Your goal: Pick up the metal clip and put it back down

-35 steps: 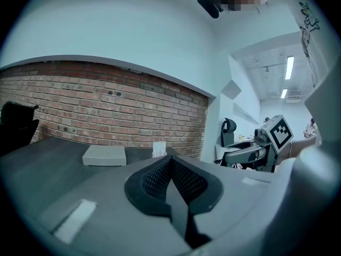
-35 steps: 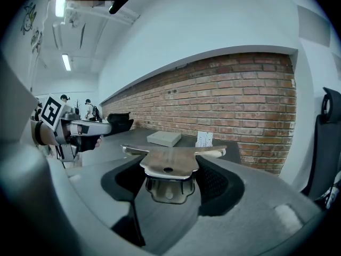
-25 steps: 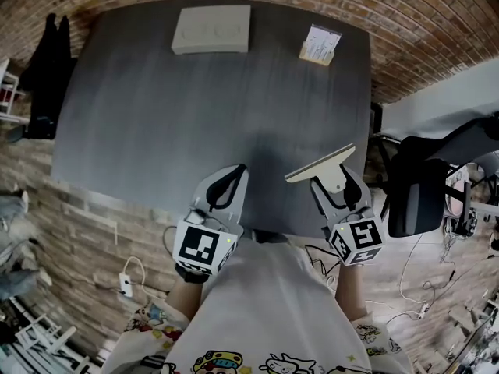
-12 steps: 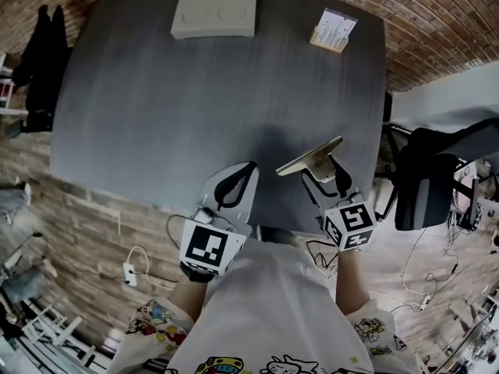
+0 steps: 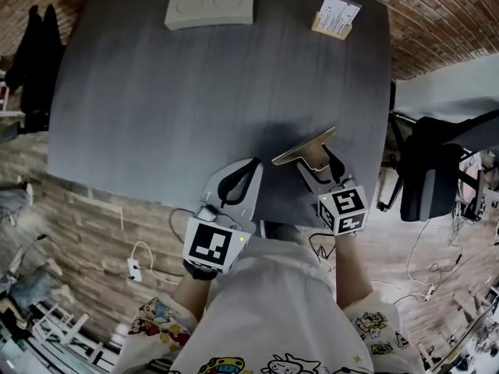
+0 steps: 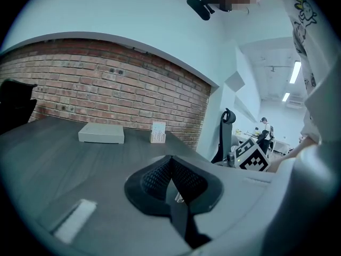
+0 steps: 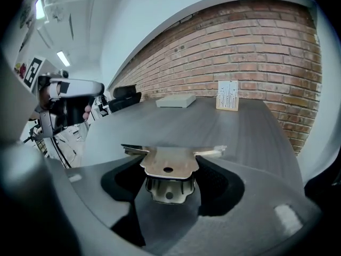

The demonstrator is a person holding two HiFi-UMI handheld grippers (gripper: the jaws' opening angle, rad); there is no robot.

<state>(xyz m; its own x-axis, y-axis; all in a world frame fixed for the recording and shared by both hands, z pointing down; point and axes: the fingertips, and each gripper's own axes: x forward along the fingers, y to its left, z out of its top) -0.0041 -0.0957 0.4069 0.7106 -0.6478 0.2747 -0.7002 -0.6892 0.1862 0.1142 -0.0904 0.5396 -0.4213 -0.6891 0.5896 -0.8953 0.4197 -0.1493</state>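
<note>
The metal clip is a wide, flat, brass-coloured clip with a long front bar. My right gripper is shut on its handles and holds it above the near edge of the dark grey table. The clip's bar points out over the tabletop. To its left my left gripper is shut with nothing between its jaws, also over the near edge of the table.
A flat white box lies at the far side of the table, and a small card stand stands at the far right. A black office chair is beside the table's right edge. Brick floor surrounds the table.
The right gripper with the clip has shifted a little left and farther over the table. The left gripper has barely moved.
</note>
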